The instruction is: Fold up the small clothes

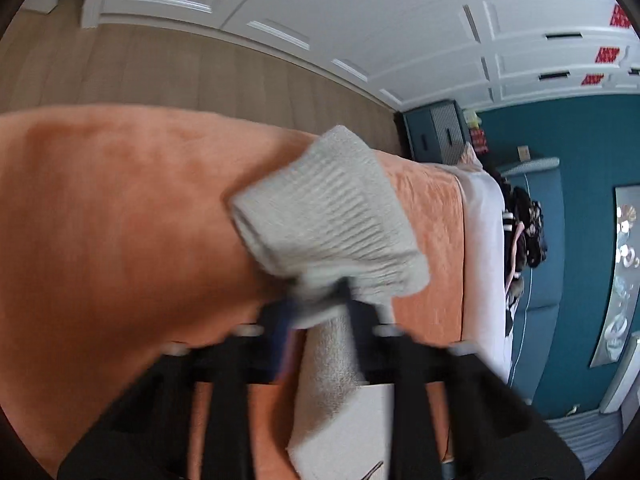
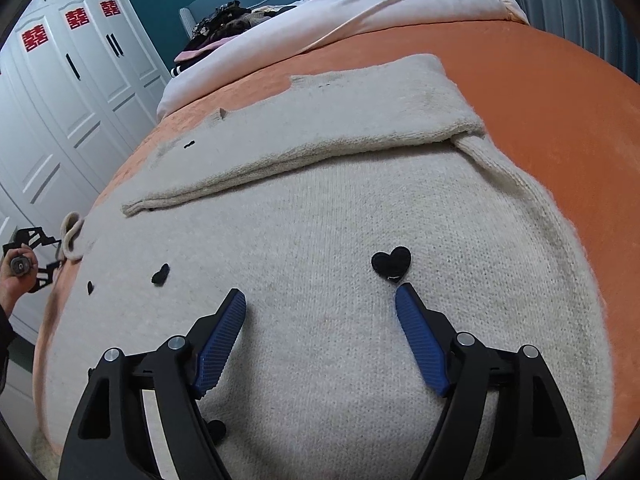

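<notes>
garment: cream knitted sweater with black heart patches (image 2: 320, 240) lies flat on the orange plush bedspread (image 2: 560, 120), body spread wide, one sleeve (image 2: 304, 148) folded across the upper part.
left gripper (image 1: 320, 304): clamped on the ribbed cuff of the sweater's other sleeve (image 1: 332, 216); cuff fans out above the fingers, rest of the sleeve runs back down between them (frame is motion-blurred, finger edges smeared).
left gripper, other view: seen small at the far left edge of the right wrist view (image 2: 34, 258), at the edge of the bed, with the curled cuff (image 2: 72, 236) at its tips; contact itself is too small to make out there.
right gripper (image 2: 320, 312): blue ribbed pads wide apart, holding nothing, poised over the sweater body just below the largest black heart patch (image 2: 392, 263); cannot tell if the tips touch the knit.
hidden/cut off: lower hem of the sweater runs under the right gripper's frame and out of view; one dark patch (image 2: 216, 428) is half covered by the left finger's linkage.
background: white duvet (image 2: 360, 20) and a dark clothes pile (image 2: 224, 20) at the head of the bed, white panelled wardrobe with red paper cutouts (image 2: 72, 64) beside it.
</notes>
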